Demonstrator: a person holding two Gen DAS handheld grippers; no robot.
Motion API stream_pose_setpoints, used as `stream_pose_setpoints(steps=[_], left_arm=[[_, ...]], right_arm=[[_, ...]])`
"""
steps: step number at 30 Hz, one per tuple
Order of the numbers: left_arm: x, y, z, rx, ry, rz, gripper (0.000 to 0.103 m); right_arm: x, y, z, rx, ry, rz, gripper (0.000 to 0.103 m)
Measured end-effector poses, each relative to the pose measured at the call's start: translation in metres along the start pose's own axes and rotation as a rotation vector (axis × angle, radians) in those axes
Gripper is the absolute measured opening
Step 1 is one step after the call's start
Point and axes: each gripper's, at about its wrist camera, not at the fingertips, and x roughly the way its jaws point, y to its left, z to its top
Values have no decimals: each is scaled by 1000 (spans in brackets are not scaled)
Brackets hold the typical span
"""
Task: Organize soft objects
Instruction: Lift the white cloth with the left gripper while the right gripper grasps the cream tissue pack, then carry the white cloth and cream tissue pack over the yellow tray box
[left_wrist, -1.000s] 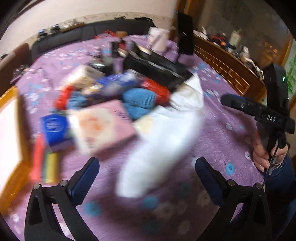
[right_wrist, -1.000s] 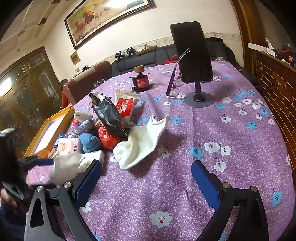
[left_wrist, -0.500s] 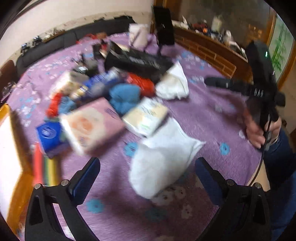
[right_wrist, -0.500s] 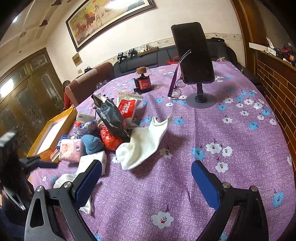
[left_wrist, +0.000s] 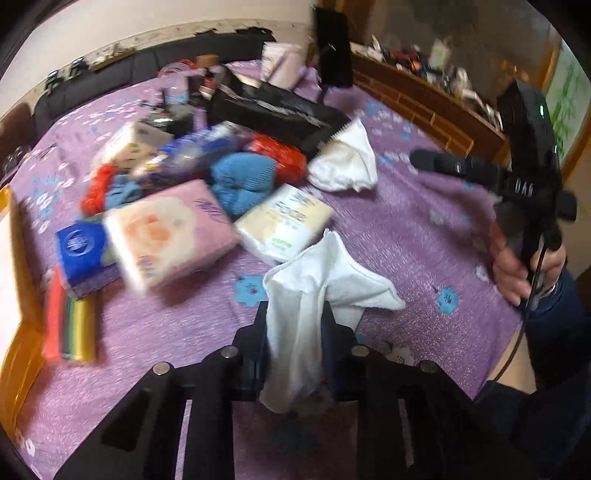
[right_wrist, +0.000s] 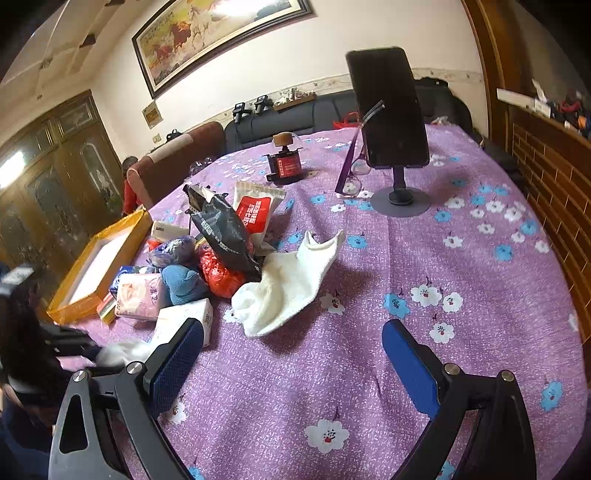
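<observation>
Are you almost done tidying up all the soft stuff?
Not nearly. The left gripper is shut on one white cloth. The right gripper is open, holding nothing. Another white cloth, a blue knit bundle and tissue packs lie heaped on the table.

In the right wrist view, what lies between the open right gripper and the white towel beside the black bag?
Only bare purple tablecloth lies between the right gripper and the white towel; the right wrist view shows it.
</observation>
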Motion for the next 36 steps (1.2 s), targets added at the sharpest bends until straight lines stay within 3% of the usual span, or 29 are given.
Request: stream_pose_setpoints(steps=[6, 12, 15, 18, 24, 25, 27, 29, 36], left_arm=[[-25, 25, -11, -66, -60, 7, 23], [-53, 52, -21, -130, -131, 44, 23], [-69, 63, -24, -162, -168, 80, 23], [-83, 75, -29, -195, -196, 103, 23], [-98, 95, -35, -256, -235, 123, 23], [-99, 99, -37, -264, -241, 128, 23], [-101, 103, -39, -275, -247, 132, 23], [-102, 107, -41, -286, -251, 137, 23], [-108, 119, -46, -317, -266, 157, 23]], right_arm=[[1, 44, 14, -82, 57, 36, 99], [37, 94, 20, -154, 181, 85, 99], [61, 115, 17, -202, 243, 58, 99], [83, 127, 12, -249, 295, -26, 99], [102, 128, 5, -244, 324, -35, 99], [104, 126, 5, -241, 331, -39, 98], [108, 126, 1, -244, 347, -54, 79], [107, 126, 2, -260, 336, -76, 68], [82, 121, 2, -231, 308, -19, 68]])
